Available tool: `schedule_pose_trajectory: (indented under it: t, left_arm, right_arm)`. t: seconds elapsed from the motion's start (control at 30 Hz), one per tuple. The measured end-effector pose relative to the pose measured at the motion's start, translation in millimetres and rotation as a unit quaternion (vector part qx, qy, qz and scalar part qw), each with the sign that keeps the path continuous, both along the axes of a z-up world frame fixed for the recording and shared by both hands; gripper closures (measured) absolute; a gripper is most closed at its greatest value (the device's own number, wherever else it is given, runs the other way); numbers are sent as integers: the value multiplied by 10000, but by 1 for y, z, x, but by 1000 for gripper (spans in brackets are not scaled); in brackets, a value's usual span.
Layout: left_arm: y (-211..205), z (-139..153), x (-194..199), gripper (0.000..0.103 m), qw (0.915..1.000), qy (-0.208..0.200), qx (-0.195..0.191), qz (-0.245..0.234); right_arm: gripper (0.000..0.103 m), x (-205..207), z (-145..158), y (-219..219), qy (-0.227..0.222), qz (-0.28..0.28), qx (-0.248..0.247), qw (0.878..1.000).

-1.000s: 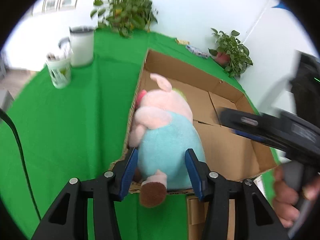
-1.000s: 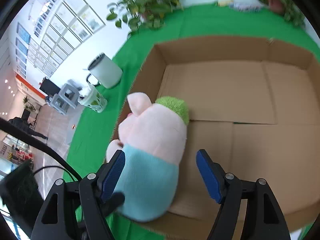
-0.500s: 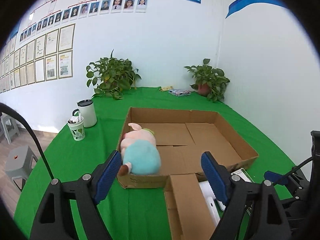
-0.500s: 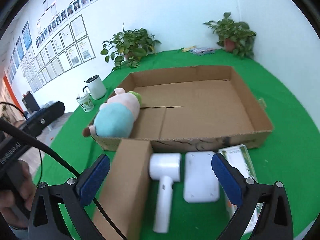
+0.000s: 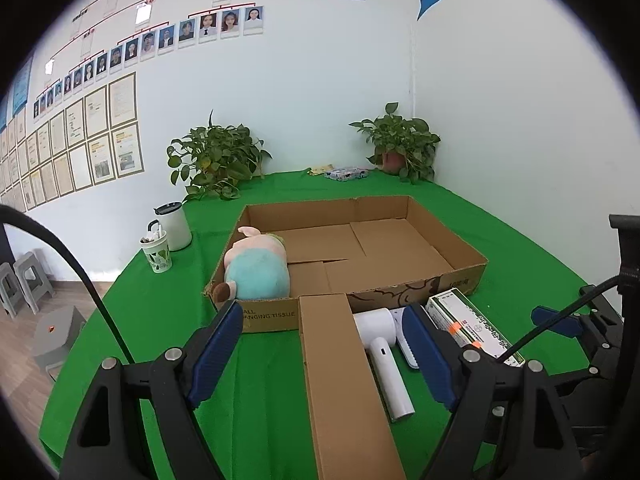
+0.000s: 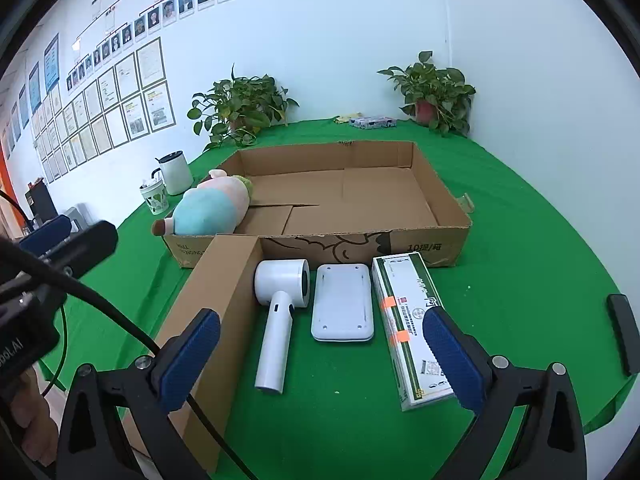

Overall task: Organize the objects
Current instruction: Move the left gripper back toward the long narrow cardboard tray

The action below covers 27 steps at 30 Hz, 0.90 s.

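Observation:
A pink and teal plush pig [image 5: 256, 268] [image 6: 210, 206] lies in the left front corner of the open cardboard box [image 5: 460, 244] [image 6: 440, 184]. In front of the box lie a long brown carton [image 5: 340, 372] [image 6: 216, 300], a white hair dryer [image 5: 384, 348] [image 6: 280, 308], a white flat device [image 6: 343, 302] and a green-and-white packet [image 5: 472, 322] [image 6: 412, 320]. My left gripper [image 5: 324, 354] is open and empty above the carton. My right gripper [image 6: 320, 360] is open and empty above the hair dryer and device.
A white mug [image 5: 174, 226] and a patterned cup [image 5: 157, 251] stand left of the box. Two potted plants [image 5: 218, 160] [image 5: 400, 146] stand at the back of the green table. A black object [image 6: 622, 332] lies at the right edge.
My left gripper let go of the plush pig in the box and opened. Both grippers pulled back and up, away from the box.

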<state>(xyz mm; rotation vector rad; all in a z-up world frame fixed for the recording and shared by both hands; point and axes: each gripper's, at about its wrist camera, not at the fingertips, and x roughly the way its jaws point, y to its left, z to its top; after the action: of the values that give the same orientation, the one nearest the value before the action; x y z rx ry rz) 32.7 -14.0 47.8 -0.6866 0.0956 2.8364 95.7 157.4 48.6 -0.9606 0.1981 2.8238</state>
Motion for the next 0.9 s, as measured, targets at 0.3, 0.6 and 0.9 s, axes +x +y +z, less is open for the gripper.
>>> schedule_pose_trajectory:
  t: [0.3,0.6,0.9]
  left_arm:
    - [-6,-10,-1,21,9998,-94,151,-63]
    - [-18,-25,-13,99,9983,-431,387,-72]
    - [-25,-32,-20,17,9978,-432,482,144]
  right_arm:
    - [20,11,-2,2,-31,-70,191,9998]
    - [66,4,-9,4,-209,-171,467,9985]
    - [8,-17,-20,8,-264,-89,388,9989]
